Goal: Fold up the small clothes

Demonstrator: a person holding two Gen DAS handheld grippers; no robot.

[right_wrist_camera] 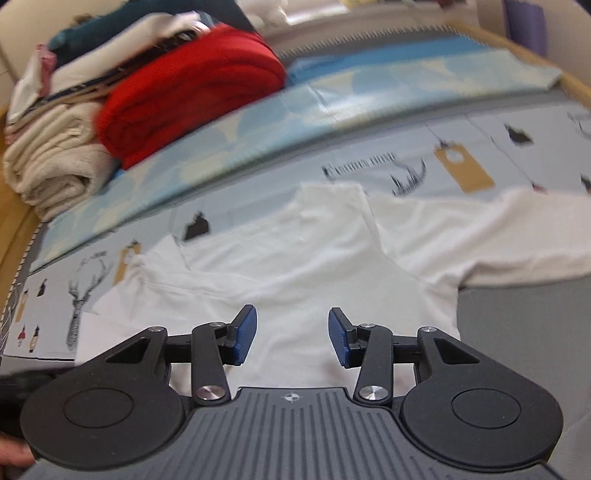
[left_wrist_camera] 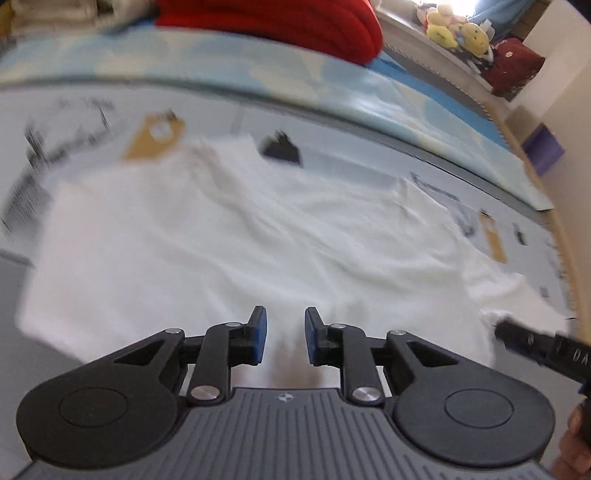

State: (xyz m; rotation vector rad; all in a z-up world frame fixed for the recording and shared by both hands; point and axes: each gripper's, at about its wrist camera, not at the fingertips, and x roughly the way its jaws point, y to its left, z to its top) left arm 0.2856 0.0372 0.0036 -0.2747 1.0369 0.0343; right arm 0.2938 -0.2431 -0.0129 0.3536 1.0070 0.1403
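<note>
A small white shirt (left_wrist_camera: 229,236) lies spread flat on a printed grey sheet (left_wrist_camera: 332,147). It also shows in the right wrist view (right_wrist_camera: 303,254), collar toward the far side and a sleeve reaching right. My left gripper (left_wrist_camera: 285,334) is open and empty, just above the shirt's near part. My right gripper (right_wrist_camera: 291,332) is open and empty above the shirt's near edge. The right gripper's tip also shows at the right edge of the left wrist view (left_wrist_camera: 517,334), touching the shirt's edge.
A red folded blanket (right_wrist_camera: 184,96) and cream folded towels (right_wrist_camera: 55,162) are stacked at the far left. A light blue patterned cover (left_wrist_camera: 369,96) runs behind the sheet. Yellow plush toys (left_wrist_camera: 458,31) sit on a far ledge. A wooden rim (left_wrist_camera: 561,229) borders the right side.
</note>
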